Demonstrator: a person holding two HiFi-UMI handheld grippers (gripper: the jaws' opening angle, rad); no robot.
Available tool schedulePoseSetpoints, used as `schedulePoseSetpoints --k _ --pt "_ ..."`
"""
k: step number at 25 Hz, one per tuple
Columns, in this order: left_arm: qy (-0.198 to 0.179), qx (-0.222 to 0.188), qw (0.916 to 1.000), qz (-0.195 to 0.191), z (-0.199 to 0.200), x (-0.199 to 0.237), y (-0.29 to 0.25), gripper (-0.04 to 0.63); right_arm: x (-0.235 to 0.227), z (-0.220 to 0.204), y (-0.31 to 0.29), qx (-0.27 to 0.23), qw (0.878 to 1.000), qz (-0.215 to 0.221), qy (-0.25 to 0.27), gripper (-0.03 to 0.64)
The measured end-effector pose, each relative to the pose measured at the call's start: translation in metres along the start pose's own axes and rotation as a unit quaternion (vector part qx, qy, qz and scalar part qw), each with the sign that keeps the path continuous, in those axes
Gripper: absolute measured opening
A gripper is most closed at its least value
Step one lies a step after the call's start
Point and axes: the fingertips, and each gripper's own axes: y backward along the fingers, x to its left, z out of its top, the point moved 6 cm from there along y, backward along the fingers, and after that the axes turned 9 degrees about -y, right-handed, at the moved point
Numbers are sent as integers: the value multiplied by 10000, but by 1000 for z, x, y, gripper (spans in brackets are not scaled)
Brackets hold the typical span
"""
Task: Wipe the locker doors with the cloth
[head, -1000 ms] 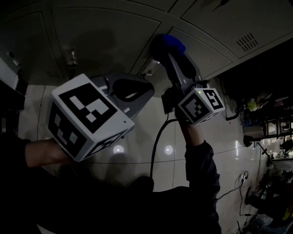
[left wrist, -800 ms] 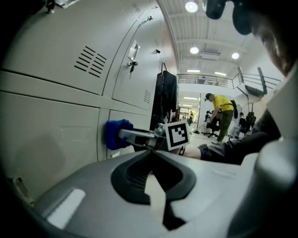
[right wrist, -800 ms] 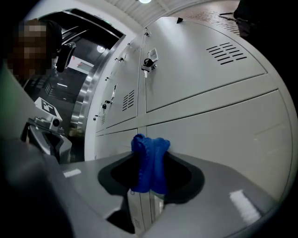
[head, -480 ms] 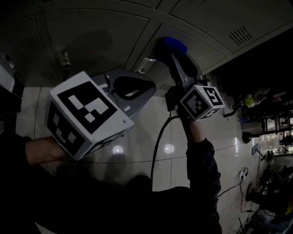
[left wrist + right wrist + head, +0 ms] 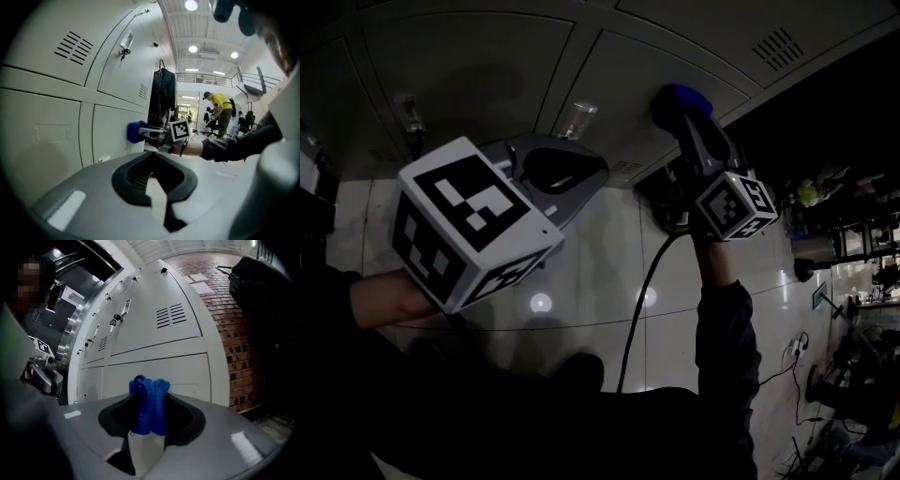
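Observation:
A blue cloth (image 5: 679, 98) is bunched in my right gripper (image 5: 687, 120), which is shut on it and presses it against a pale grey locker door (image 5: 609, 75). In the right gripper view the cloth (image 5: 150, 404) stands up between the jaws, with the lower locker door (image 5: 159, 373) just behind it. My left gripper (image 5: 586, 178) hovers lower left of the cloth, off the doors, shut with nothing in it. From the left gripper view, the cloth (image 5: 136, 132) touches the door at mid height, a forearm behind it.
Latches with keys (image 5: 575, 117) stick out of the doors, and vent slots (image 5: 778, 45) mark the upper one. A black cable (image 5: 642, 300) hangs from the right gripper over the shiny tiled floor (image 5: 581, 272). A brick wall (image 5: 239, 348) borders the lockers. People (image 5: 220, 112) stand far off.
My right gripper has slid the blue cloth to the right along the locker door, toward the vent side. The left gripper has stayed nearly where it was.

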Motion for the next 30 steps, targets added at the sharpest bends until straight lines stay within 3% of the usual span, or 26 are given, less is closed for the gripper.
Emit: schedulePoseSetpoints --k 13,19,30 --pt "-5 84 9999 -117 0 -8 -11 0 -72 13 43 -44 9958 -910 66 156" --pt "17 92 9999 -129 0 -8 -15 0 -73 12 49 -77 9933 -1151 22 153" --pt "64 85 9999 -88 1 -7 -9 0 45 -24 0 114 9996 234 69 153"
